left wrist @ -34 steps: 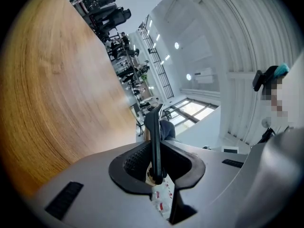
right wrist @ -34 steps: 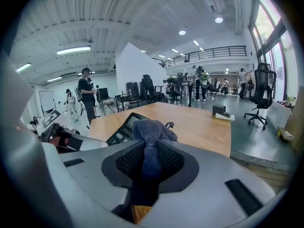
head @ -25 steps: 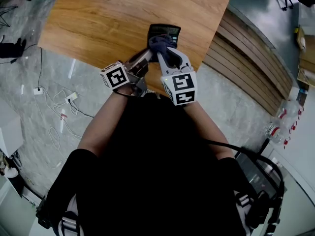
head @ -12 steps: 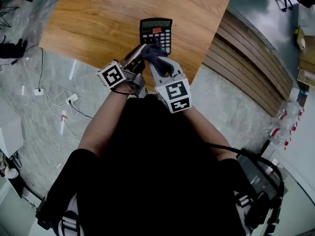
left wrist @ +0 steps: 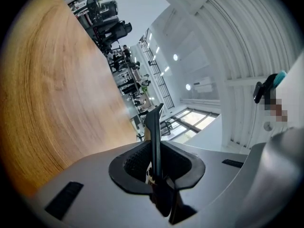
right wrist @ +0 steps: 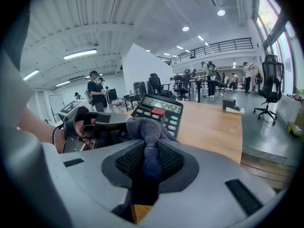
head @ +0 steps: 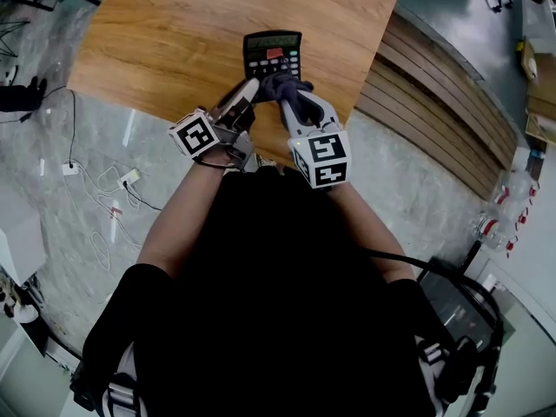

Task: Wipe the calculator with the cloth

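Wiping looks under way, not finished: the left hand-held gripper [left wrist: 156, 163] clamps the near edge of the calculator [head: 273, 52] over the worktop [head: 174, 33], while the right hand-held gripper [right wrist: 145, 161], clamped on the bunched cloth [right wrist: 142, 126], holds it at the lower keys.

The calculator [head: 272, 52] is black, with 1 red key [head: 275, 53] and 1 green key [right wrist: 174, 118]. Against it, the cloth [head: 282, 87] is dark blue-grey. Under it, the table [head: 174, 24] shows warm brown wood grain. Near it, the left gripper [head: 250, 86] and right gripper [head: 287, 95] are silver-grey with black pads [right wrist: 126, 161]; their cubes [head: 195, 135] carry black-and-white square markers.
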A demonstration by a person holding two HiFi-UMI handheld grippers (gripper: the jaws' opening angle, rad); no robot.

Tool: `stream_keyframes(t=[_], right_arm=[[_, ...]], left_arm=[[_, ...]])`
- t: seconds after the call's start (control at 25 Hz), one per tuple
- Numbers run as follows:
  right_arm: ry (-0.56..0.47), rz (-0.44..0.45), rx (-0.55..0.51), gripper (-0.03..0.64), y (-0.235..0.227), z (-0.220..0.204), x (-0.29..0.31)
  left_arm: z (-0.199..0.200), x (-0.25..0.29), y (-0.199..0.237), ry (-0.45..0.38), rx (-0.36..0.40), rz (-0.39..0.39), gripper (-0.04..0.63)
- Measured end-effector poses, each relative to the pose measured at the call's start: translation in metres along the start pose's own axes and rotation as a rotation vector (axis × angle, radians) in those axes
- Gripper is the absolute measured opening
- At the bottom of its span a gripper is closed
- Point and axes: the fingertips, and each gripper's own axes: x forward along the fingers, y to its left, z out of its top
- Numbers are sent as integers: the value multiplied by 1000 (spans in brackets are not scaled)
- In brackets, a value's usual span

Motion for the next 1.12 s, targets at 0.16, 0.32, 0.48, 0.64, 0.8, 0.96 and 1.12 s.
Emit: stream_keyframes(t=[0.16, 0.32, 0.48, 0.64, 0.8, 0.96, 1.12], right_arm=[[-8, -27, 1, 74, -8, 0, -4], [-24, -59, 13, 74, -19, 6, -5], [-52, -104, 22, 74, -40, 19, -4], [-82, -146, 34, 74, -58, 36, -4], [-95, -127, 26, 74, -49, 43, 0], [-92, -79, 1, 74, -25, 44, 5], [-88, -27, -28, 74, -6, 44, 8]], left_arm=[[-3, 0, -3, 17, 12, -2, 71], [-10, 0, -7, 44, 13, -5, 71], [-27, -3, -9, 99, 31, -28, 71], [-42, -4, -14, 146, 32, -41, 71], [-45, -3, -14, 173, 48, -29, 71], [-51, -2, -12, 194, 59, -17, 71], [-52, -3, -10, 182, 51, -10, 71]])
